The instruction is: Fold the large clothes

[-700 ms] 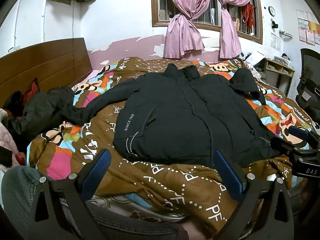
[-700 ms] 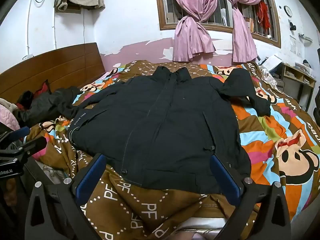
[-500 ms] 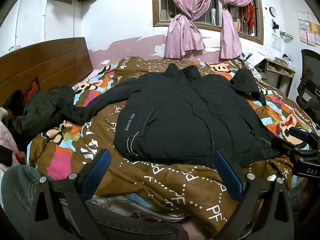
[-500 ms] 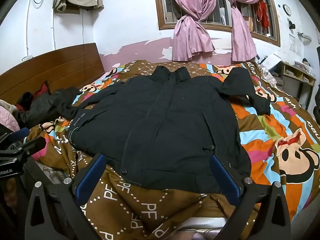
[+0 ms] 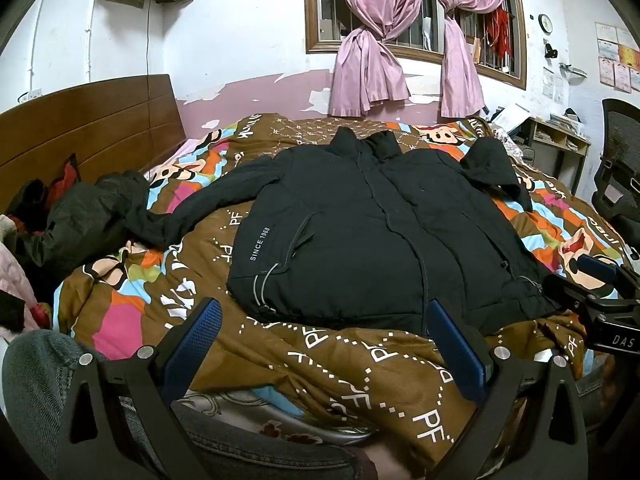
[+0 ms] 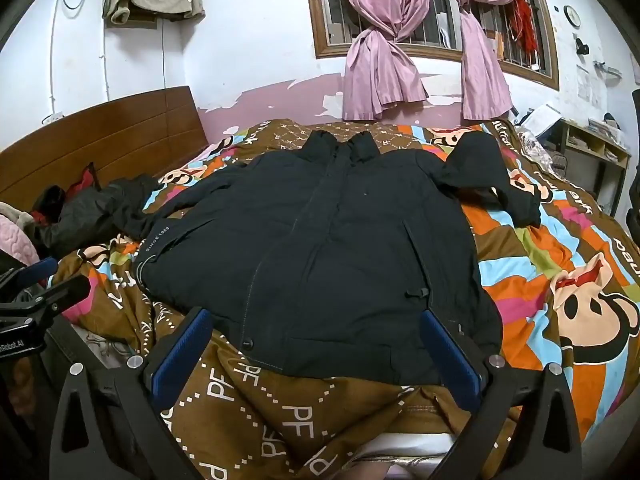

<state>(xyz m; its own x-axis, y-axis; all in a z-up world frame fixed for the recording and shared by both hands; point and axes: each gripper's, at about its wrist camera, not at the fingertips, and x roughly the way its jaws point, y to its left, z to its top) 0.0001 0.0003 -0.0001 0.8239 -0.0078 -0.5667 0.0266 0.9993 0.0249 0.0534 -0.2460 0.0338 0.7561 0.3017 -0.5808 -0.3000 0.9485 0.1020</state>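
Observation:
A large black padded jacket lies spread front up on the patterned quilt, collar toward the window, hem toward me. Its left sleeve stretches out to the left. Its right sleeve is bent by the far right shoulder. My left gripper is open and empty, just short of the hem's left part. My right gripper is open and empty over the hem's right part. Each gripper shows at the edge of the other's view.
A dark heap of clothes lies at the bed's left by the wooden headboard. A black office chair and a desk stand at the right. Pink curtains hang at the window behind the bed.

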